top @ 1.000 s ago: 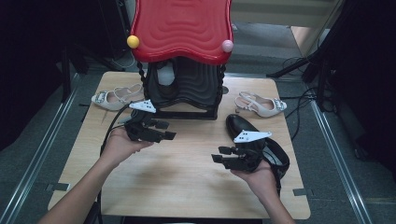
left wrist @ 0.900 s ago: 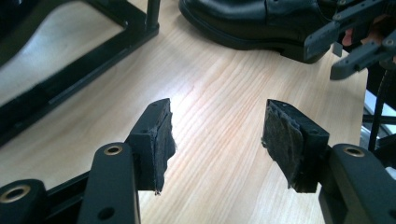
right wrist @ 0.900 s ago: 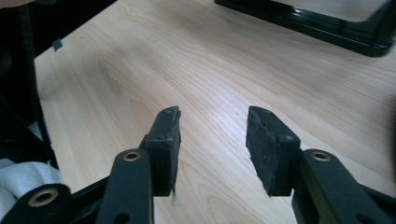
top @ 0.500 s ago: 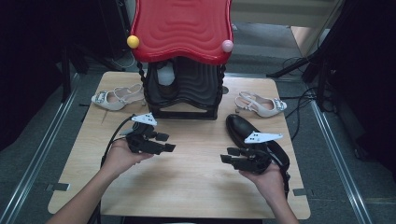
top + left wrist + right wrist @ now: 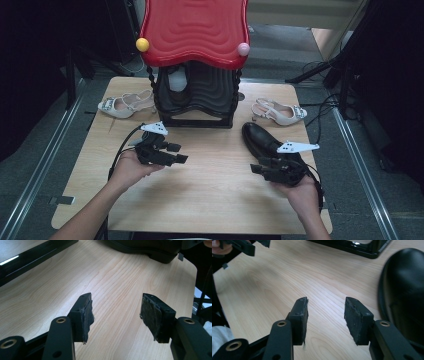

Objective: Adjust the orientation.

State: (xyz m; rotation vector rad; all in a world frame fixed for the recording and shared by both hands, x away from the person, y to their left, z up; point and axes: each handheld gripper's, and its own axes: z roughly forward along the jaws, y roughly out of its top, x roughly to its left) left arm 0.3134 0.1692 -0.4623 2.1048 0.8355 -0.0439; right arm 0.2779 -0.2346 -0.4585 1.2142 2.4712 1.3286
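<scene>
Table: pale wooden tabletop with rounded corners (image 5: 210, 175), bare grain between the two grippers in the high view.
Rack: black tiered shoe rack under a wavy glossy red top (image 5: 196, 30), standing at the far middle of the table; yellow ball (image 5: 142, 44) at the top's left corner, pink ball (image 5: 243, 49) at its right corner.
Rack contents: something pale inside the upper left opening, too dim to name.
Left sandal: pale strappy heeled sandal with a jewelled toe (image 5: 125, 104), lying on the table just left of the rack.
Right sandal: matching pale strappy sandal (image 5: 280, 111), lying right of the rack near the table's far right edge.
Black shoe: glossy black leather dress shoe (image 5: 264, 139), on the table in front of the rack's right side, touching or just under the right gripper; large at the right edge of the right gripper view (image 5: 404, 287).
Left gripper: black two-jaw gripper (image 5: 177, 152) held in the left hand (image 5: 131, 167), low over the table front-left of the rack; jaws spread wide with bare wood between them (image 5: 116, 312).
Right gripper: black two-jaw gripper (image 5: 256, 170) held in the right hand (image 5: 300, 187), beside the black shoe's heel end; jaws parted, empty, wood grain between them (image 5: 325, 317).
Gripper spacing: well apart, jaws pointing roughly toward each other across the table's middle.
</scene>
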